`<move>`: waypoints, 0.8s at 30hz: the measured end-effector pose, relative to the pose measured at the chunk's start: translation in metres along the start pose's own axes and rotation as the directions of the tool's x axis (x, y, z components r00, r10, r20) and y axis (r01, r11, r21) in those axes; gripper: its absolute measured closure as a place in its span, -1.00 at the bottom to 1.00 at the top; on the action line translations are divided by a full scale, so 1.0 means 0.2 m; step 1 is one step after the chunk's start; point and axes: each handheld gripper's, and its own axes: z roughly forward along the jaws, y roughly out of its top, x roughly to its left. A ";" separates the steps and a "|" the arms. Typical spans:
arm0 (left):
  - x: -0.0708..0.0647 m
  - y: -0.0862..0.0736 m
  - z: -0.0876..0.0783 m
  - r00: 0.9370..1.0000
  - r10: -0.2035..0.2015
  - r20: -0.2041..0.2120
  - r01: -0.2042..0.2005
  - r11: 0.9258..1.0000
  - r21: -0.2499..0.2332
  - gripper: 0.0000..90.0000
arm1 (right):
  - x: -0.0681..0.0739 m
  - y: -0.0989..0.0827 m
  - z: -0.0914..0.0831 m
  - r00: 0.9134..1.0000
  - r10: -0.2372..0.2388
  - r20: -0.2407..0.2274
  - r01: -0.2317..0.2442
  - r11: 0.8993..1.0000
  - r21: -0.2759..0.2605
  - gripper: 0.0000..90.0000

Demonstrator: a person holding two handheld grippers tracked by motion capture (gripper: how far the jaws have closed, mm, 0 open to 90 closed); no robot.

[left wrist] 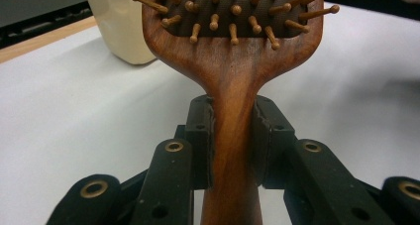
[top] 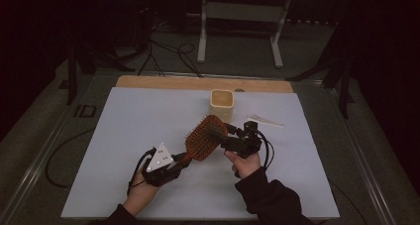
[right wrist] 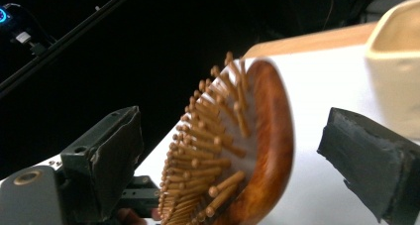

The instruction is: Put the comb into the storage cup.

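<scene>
Table: a white sheet is covering the work surface, with a strip of bare wood showing along its far edge; dark floor and trailing cables are lying beyond it.

Person: two forearms in dark sleeves are coming in from the near edge, each hand holding a gripper over the middle of the sheet.

Hairbrush: a wooden paddle brush with wooden pins is being held above the table between the two grippers, its handle pointing toward the person's left and its head angling up toward the far right. In the left gripper view the pins are facing the camera; in the right gripper view the head is appearing edge-on and slightly blurred.

Left gripper: its black jaws are clamping the brush's handle from both sides, pads pressing flat against the wood just below the neck. In the high view the gripper is sitting at the handle's end, its grey three-cornered plate facing up.

Right gripper: its jaws are standing wide, one on each side of the brush head, neither pad touching it. In the high view it is sitting at the head's right edge.

Cream container: a squarish, open-topped cup is standing upright on the sheet just beyond the brush head.

Small white object: a thin pale item is lying flat to the right of the cup; what it is cannot be told.
</scene>
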 end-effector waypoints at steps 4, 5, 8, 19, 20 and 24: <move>0.00 0.00 0.00 1.000 0.002 0.001 -0.002 1.000 0.004 0.62 | 0.00 -0.02 0.05 0.997 0.076 -0.027 -0.076 0.997 0.013 -0.69; 0.00 0.00 0.00 1.000 0.007 -0.003 -0.007 1.000 0.005 0.62 | 0.00 -0.03 0.06 0.995 0.091 -0.030 -0.091 0.996 0.015 -0.64; 0.00 0.00 0.01 1.000 0.005 -0.005 -0.005 1.000 0.005 0.62 | 0.01 -0.03 0.07 0.992 0.120 -0.034 -0.119 0.993 0.012 -0.43; 0.00 -0.01 0.02 1.000 0.005 0.006 -0.005 1.000 0.012 0.62 | -0.02 -0.05 0.09 0.983 0.176 -0.056 -0.172 0.983 0.065 0.04; 0.00 -0.01 0.02 1.000 0.010 0.004 -0.010 1.000 0.009 0.62 | -0.01 -0.05 0.08 0.988 0.146 -0.052 -0.143 0.988 0.066 0.08; -0.01 -0.01 0.02 1.000 0.011 0.005 -0.011 1.000 -0.001 0.61 | 0.01 -0.04 0.08 0.992 0.110 -0.055 -0.107 0.992 0.065 0.12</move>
